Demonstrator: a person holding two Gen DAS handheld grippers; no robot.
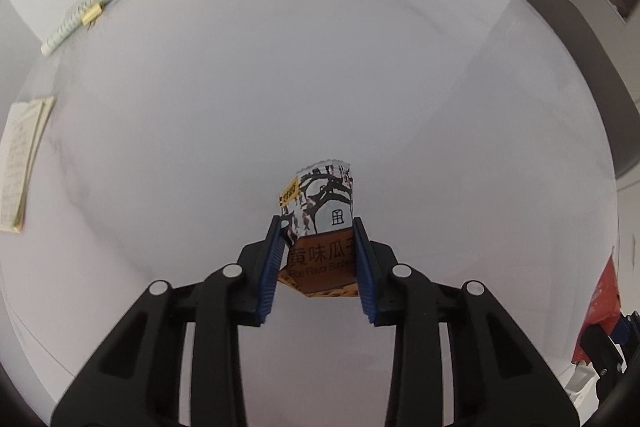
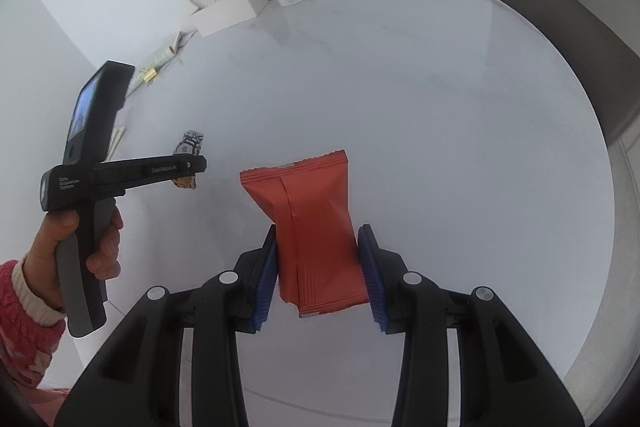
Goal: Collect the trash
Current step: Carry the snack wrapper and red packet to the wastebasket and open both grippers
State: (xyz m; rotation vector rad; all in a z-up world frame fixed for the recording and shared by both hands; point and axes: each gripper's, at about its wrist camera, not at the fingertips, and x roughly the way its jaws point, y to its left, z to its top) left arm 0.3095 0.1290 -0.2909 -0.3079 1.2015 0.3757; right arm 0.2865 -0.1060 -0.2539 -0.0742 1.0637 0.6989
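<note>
Low in the left wrist frame, the left gripper [image 1: 318, 227] pinches a printed seed packet [image 1: 320, 223] above the white table [image 1: 280, 87]. The right gripper [image 2: 318, 239] pinches a red wrapper [image 2: 312, 223], lower centre.

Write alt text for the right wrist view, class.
The right gripper clamps a red snack packet above a white table. At left, a hand holds the left gripper shut on a printed wrapper.

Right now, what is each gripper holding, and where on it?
Left gripper pinches the printed snack packet across its lower half. Right gripper clamps the red packet by its side edges, low down.
</note>
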